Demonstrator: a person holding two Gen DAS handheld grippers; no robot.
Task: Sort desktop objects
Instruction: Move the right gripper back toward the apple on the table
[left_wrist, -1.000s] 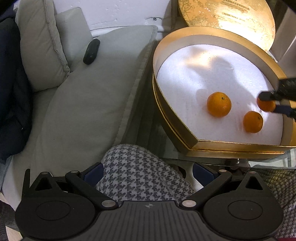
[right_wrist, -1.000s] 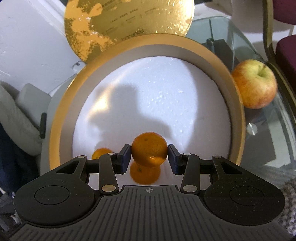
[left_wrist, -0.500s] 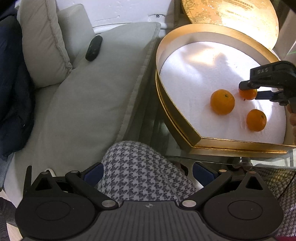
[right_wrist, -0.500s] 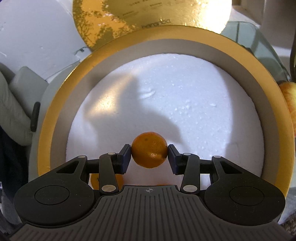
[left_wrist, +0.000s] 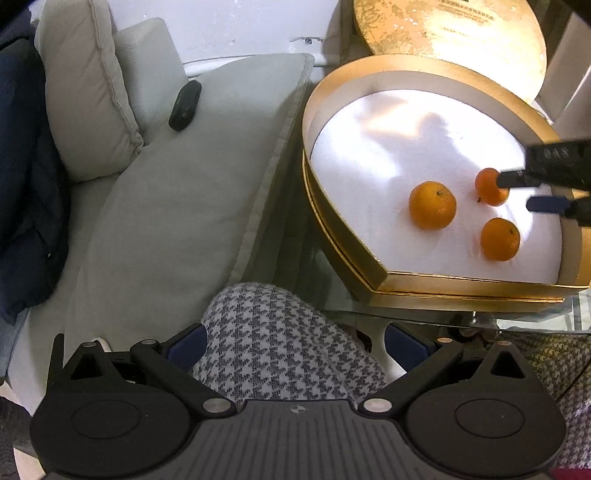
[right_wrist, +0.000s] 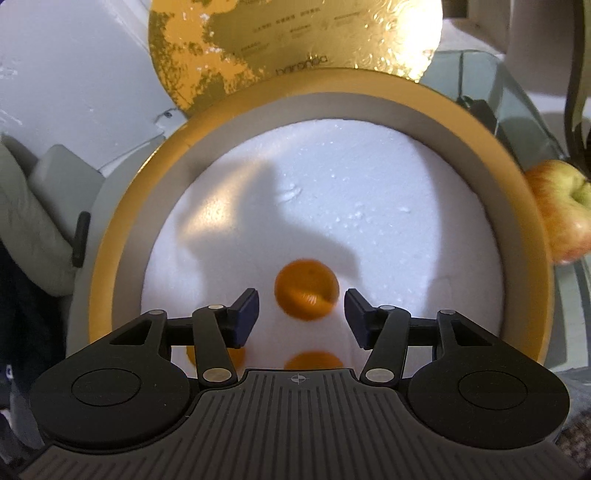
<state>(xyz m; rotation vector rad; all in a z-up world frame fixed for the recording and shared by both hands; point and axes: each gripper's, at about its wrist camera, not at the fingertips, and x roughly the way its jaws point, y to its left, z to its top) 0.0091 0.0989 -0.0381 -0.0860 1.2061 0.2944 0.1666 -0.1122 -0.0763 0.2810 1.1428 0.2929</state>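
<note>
tangerine (right_wrist: 306, 288): on white foam inside gold box (right_wrist: 110, 236), between spread fingers, untouched | right gripper (right_wrist: 301, 312): jaws apart | two more tangerines (left_wrist: 431, 205) nearby in box | left gripper (left_wrist: 293, 341): jaws wide, off box, above houndstooth knee (left_wrist: 273, 354) | apple (right_wrist: 561, 214) right of box

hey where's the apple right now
In the right wrist view the apple sits at the far right on the glass table, just outside the gold box's rim, not inside with the oranges.

Black ribbed gripper bodies, 2 blue-padded fingers (right_wrist: 246, 314) each, houndstooth trousers (left_wrist: 280, 354)
</note>
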